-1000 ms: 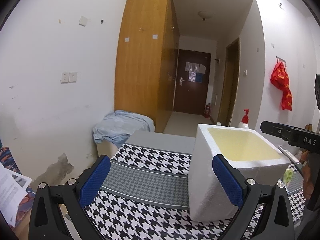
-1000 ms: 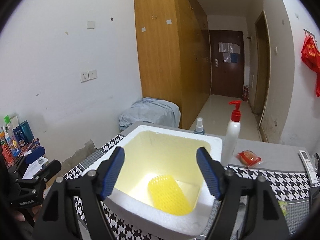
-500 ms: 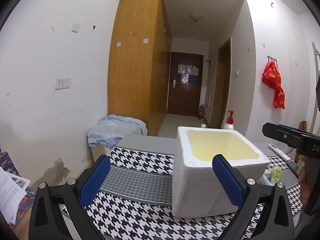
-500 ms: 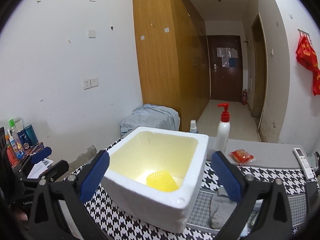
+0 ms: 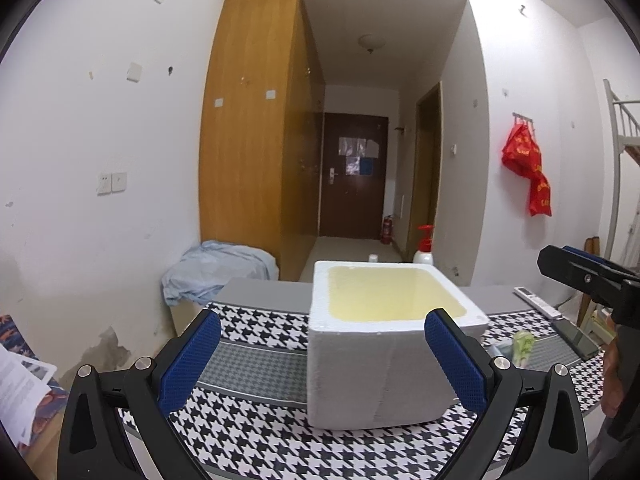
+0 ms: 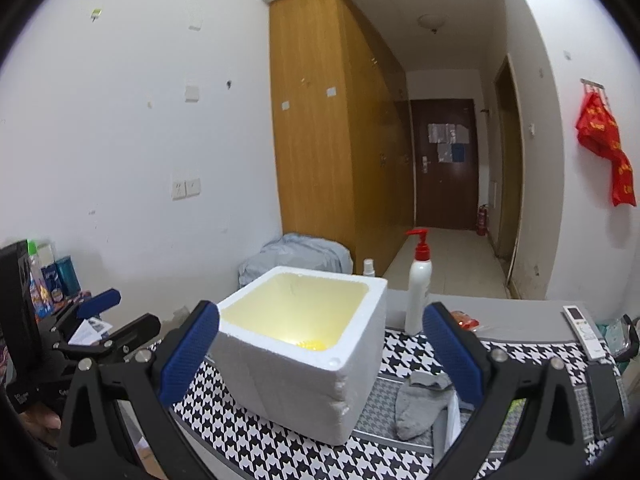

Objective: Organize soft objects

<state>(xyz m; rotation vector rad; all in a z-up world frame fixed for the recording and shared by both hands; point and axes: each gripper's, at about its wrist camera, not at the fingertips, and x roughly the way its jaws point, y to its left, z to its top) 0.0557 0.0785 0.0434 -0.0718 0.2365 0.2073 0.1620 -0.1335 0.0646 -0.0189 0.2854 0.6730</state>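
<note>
A white foam box (image 5: 376,364) stands on the houndstooth tablecloth (image 5: 256,444); it also shows in the right wrist view (image 6: 296,364). A yellow soft object (image 6: 310,345) lies at its bottom, mostly hidden by the wall. A grey sock (image 6: 420,404) lies on the cloth right of the box. My left gripper (image 5: 322,356) is open and empty, in front of the box. My right gripper (image 6: 320,352) is open and empty, back from the box and above the table's near edge. A green soft item (image 5: 523,346) lies right of the box.
A white pump bottle (image 6: 418,296) with a red top and a small spray bottle (image 6: 369,268) stand behind the box. A red snack packet (image 6: 464,320), a remote (image 6: 584,330) and a dark phone (image 6: 604,400) lie at the right. Blue cloth (image 5: 216,268) covers a bin beyond the table.
Both grippers have pulled back and away from the box. The right gripper has opened wide, and the yellow object stays in the box. The sock has come into view.
</note>
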